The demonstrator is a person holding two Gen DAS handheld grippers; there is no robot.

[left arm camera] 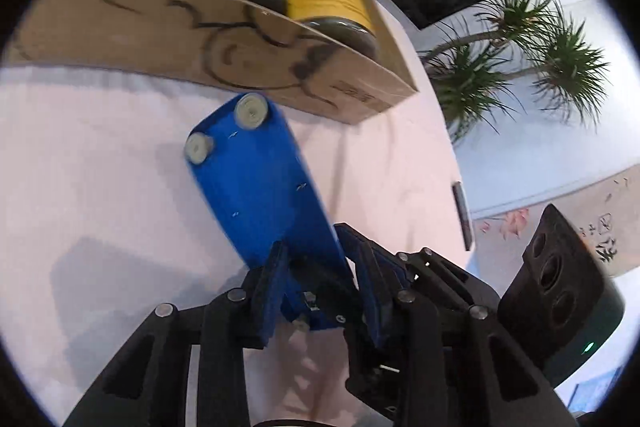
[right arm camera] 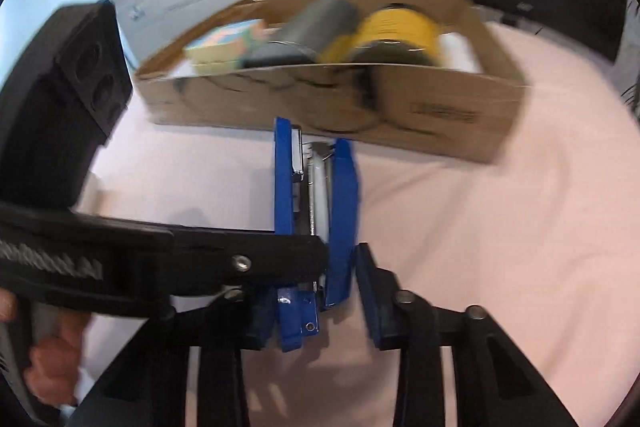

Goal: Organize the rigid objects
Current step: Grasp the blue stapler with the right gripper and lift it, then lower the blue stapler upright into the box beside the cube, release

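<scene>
Both claws are closed in on one blue stapler (left arm camera: 260, 187), which is gripped at its hinged rear end. From the left wrist view, the left gripper (left arm camera: 320, 291) is seen clamped on the stapler, whose underside with two pale rubber feet is turned toward the camera. From the right wrist view, the right gripper (right arm camera: 316, 291) is placed around the same end: its left pad is pressed against the blue body, while a small gap is seen beside its right finger (right arm camera: 370, 297), so a full clamp cannot be told for certain. The left claw's finger is laid across the stapler from the left in that view.

The stapler is held on edge over the pink cloth (right arm camera: 460, 247), just in front of the cardboard box (right arm camera: 460, 107). A yellow spool (right arm camera: 396, 27), a grey roll (right arm camera: 316, 27) and a pale carton are already lodged inside.

The step in hand is judged to be the pickup of the stapler. Next, it must be lifted above the front wall and carried to a free spot inside, one grip probably being released first.
</scene>
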